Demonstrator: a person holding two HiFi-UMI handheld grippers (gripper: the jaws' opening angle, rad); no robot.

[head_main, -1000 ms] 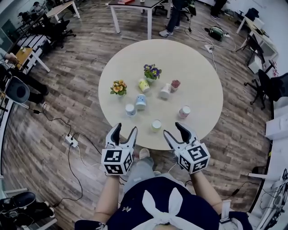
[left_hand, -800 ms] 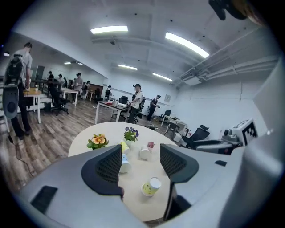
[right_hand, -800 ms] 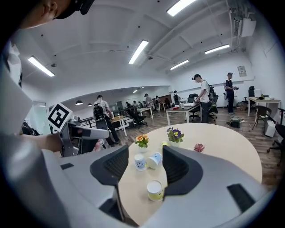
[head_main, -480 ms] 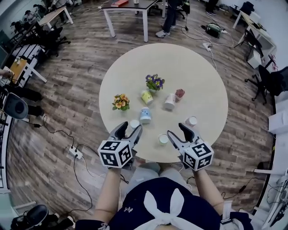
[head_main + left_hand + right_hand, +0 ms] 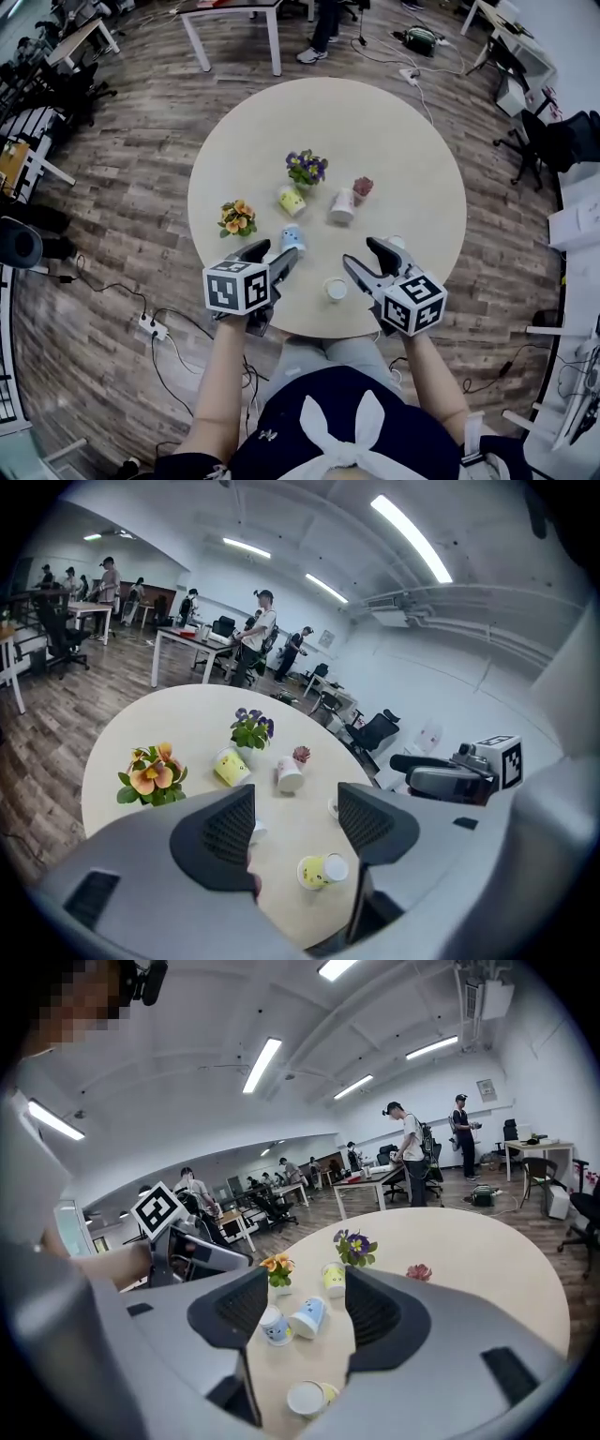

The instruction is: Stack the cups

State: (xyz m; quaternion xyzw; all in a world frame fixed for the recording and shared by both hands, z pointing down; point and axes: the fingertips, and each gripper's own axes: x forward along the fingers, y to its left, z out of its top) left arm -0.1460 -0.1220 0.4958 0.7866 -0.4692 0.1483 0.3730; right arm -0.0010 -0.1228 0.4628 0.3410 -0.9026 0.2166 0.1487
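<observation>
While your left claw (image 5: 270, 253) and right claw (image 5: 361, 253) gape empty, nothing's stacked.
Grab the near cup (image 5: 334, 289) round its side and squeeze gently, it'll probably crush easy.

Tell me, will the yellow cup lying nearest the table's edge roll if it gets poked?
Probably. The yellow cup lies on its side on the smooth table, so a nudge would likely roll it, maybe off the nearby edge. It looks like thin paper, so it is probably very light and might squash if squeezed hard.
</observation>
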